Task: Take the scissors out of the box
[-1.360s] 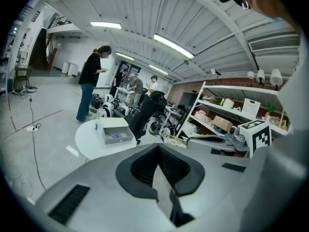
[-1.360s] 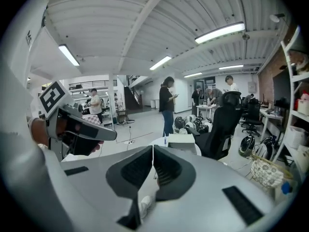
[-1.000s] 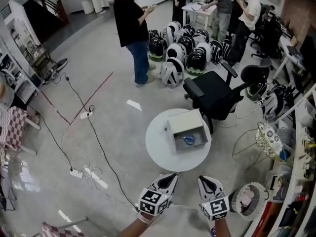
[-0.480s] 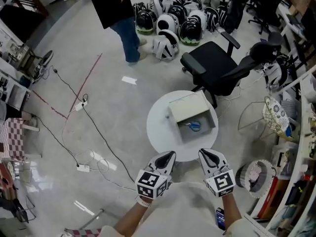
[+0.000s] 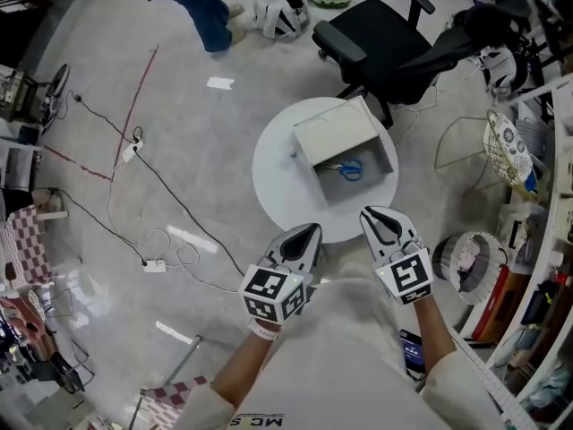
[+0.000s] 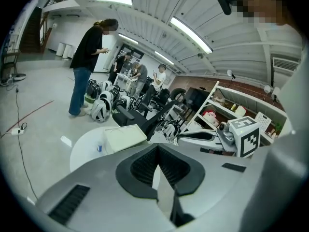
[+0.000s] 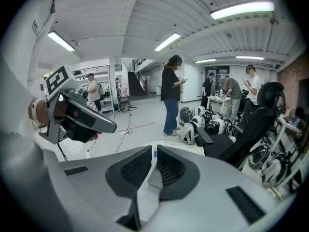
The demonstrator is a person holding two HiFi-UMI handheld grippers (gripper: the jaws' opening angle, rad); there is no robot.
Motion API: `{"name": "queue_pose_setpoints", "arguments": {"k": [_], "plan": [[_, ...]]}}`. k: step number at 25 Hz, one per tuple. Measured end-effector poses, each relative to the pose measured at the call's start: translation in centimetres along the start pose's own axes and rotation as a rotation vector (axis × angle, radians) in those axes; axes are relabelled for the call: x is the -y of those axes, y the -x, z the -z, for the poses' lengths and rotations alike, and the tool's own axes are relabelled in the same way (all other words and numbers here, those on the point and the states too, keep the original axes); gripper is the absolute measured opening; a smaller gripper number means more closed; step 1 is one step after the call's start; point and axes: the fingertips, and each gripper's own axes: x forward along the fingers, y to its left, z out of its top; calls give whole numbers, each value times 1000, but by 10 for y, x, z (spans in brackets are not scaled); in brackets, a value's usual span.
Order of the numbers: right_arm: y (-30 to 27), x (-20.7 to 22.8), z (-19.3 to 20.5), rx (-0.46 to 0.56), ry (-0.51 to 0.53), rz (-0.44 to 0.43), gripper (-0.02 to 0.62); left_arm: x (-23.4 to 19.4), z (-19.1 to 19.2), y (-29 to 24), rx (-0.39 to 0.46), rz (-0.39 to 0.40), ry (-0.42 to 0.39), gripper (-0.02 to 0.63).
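An open white box (image 5: 333,133) stands on a round white table (image 5: 282,182). Blue-handled scissors (image 5: 350,169) lie inside it, near its front right corner. My left gripper (image 5: 310,232) hovers at the table's near edge, jaws shut with nothing between them. My right gripper (image 5: 375,215) is beside it, just short of the box, also shut and empty. In the left gripper view the box (image 6: 124,138) shows ahead beyond the left gripper (image 6: 157,147). The right gripper view looks past the right gripper (image 7: 154,152) at the table edge; the scissors are hidden in both.
A black office chair (image 5: 385,38) stands right behind the table. Cables and a power strip (image 5: 154,265) lie on the floor to the left. A wire basket (image 5: 506,141) and cluttered shelves line the right side. A person's legs (image 5: 201,7) and helmets (image 5: 277,12) are farther back.
The view has moved forward over the table, which now sits higher in the picture. Both grippers have come up to the table's near edge, still shut.
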Motion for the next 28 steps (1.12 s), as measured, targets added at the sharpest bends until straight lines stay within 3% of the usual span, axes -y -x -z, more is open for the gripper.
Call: {"name": "queue_pose_setpoints", "arguments": {"k": [10, 15, 21, 28], "plan": [[-51, 32, 34, -103, 50, -55, 75, -14, 9, -23, -33, -33, 24, 11], [-85, 46, 50, -177, 134, -100, 130, -28, 15, -40, -49, -54, 35, 11], [-116, 55, 63, -219, 199, -144, 131, -48, 22, -55, -64, -83, 41, 11], [-147, 65, 102, -351, 313, -209, 140, -60, 33, -71, -92, -92, 31, 11]]}}
